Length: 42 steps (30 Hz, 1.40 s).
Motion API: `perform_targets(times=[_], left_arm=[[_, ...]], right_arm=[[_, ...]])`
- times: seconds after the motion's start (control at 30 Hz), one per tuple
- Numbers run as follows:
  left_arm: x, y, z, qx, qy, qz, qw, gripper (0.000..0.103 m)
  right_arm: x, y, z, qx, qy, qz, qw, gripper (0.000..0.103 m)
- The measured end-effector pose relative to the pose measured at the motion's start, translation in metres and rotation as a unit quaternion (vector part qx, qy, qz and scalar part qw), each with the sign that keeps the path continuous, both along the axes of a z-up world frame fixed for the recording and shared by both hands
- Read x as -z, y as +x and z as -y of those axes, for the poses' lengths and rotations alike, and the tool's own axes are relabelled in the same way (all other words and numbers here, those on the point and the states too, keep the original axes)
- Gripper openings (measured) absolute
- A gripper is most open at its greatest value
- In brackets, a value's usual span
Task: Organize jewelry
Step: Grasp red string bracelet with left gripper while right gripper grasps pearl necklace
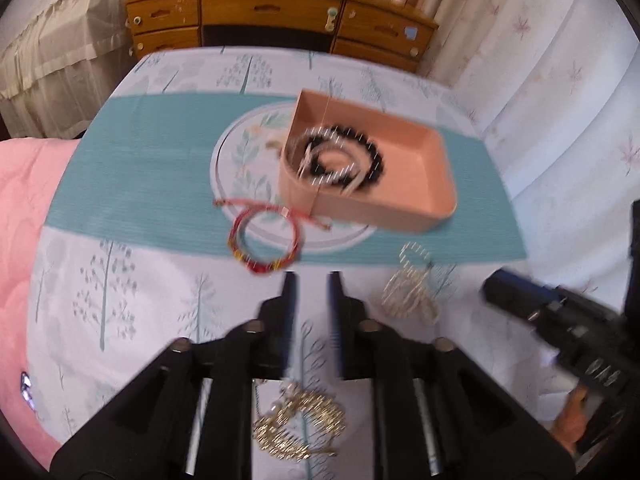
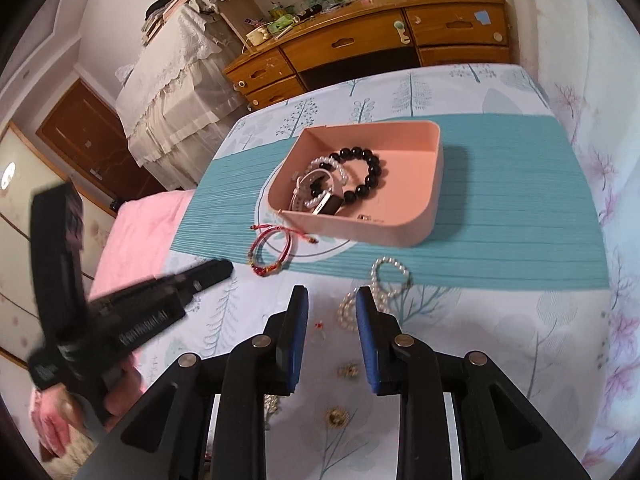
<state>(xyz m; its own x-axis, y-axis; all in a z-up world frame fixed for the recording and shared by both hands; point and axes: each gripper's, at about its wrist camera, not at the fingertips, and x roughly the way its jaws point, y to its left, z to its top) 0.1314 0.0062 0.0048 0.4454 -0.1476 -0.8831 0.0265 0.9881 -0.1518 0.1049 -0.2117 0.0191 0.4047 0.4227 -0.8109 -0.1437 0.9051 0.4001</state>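
Note:
A pink tray (image 1: 420,208) (image 2: 404,232) sits on a teal mat and holds a black bead bracelet (image 2: 370,172), a pearl bracelet (image 2: 320,166) and a watch (image 2: 328,202). A red cord bracelet (image 1: 264,240) (image 2: 270,254) lies in front of the tray. A pearl strand (image 1: 408,284) (image 2: 380,288) lies on the sheet. A gold necklace (image 1: 300,428) lies under my left gripper (image 1: 312,280), which is open and empty just short of the red bracelet. My right gripper (image 2: 332,294) is open and empty, with the pearl strand just beyond its right finger.
Small gold pieces (image 2: 338,416) lie between the right gripper's arms. A wooden dresser (image 1: 280,20) (image 2: 380,40) stands past the bed's far end. A pink blanket (image 1: 24,240) lies at the left. A curtained wall (image 1: 560,100) is on the right.

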Motion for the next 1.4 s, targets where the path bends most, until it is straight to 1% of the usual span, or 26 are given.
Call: perform_targets(times=[0.03, 0.07, 0.1, 0.17, 0.3, 0.37, 0.5, 0.8, 0.93, 1.07, 1.13, 1.27, 1.4], left_arm=[[0.004, -0.003, 0.001, 0.001, 0.008, -0.002, 1.0000, 0.037], [0.007, -0.005, 0.002, 0.002, 0.012, -0.001, 0.9999, 0.040], [0.010, -0.008, 0.002, 0.003, 0.016, 0.002, 0.9999, 0.044], [0.015, -0.012, 0.002, 0.003, 0.026, 0.001, 0.9997, 0.044], [0.019, -0.013, -0.003, -0.003, 0.039, 0.004, 0.9992, 0.045], [0.020, -0.011, -0.007, -0.005, 0.039, 0.005, 0.9992, 0.045], [0.026, -0.005, -0.010, 0.001, 0.024, -0.011, 0.9997, 0.048], [0.035, 0.005, -0.023, 0.001, 0.019, -0.024, 0.9995, 0.049], [0.036, 0.013, -0.038, -0.004, 0.015, -0.027, 0.9995, 0.049], [0.036, 0.020, -0.054, -0.013, -0.005, -0.033, 0.9994, 0.049], [0.035, 0.023, -0.060, -0.016, -0.013, -0.034, 0.9992, 0.049], [0.037, 0.025, -0.068, -0.027, -0.018, -0.038, 0.9987, 0.049], [0.039, 0.026, -0.070, -0.025, -0.024, -0.043, 0.9985, 0.049]], right_arm=[[0.001, -0.003, 0.001, 0.005, 0.001, -0.002, 1.000, 0.025], [0.002, -0.005, 0.003, 0.008, 0.002, -0.003, 1.000, 0.026], [0.002, -0.007, 0.004, 0.011, 0.002, -0.004, 1.000, 0.030], [0.004, -0.010, 0.008, 0.018, 0.004, -0.005, 1.000, 0.038], [0.006, -0.010, 0.014, 0.031, 0.004, -0.007, 0.999, 0.038], [0.009, -0.011, 0.015, 0.035, 0.001, -0.011, 0.999, 0.038], [0.018, -0.006, 0.012, 0.034, -0.014, -0.023, 0.999, 0.038], [0.048, 0.011, -0.001, 0.028, -0.035, -0.061, 0.997, 0.039], [0.062, 0.021, -0.002, 0.040, -0.033, -0.082, 0.995, 0.039], [0.071, 0.032, -0.005, 0.052, -0.030, -0.094, 0.994, 0.039], [0.074, 0.036, -0.006, 0.055, -0.036, -0.095, 0.993, 0.039], [0.081, 0.047, -0.013, 0.058, -0.053, -0.103, 0.992, 0.039], [0.089, 0.056, -0.023, 0.055, -0.079, -0.108, 0.989, 0.039]])
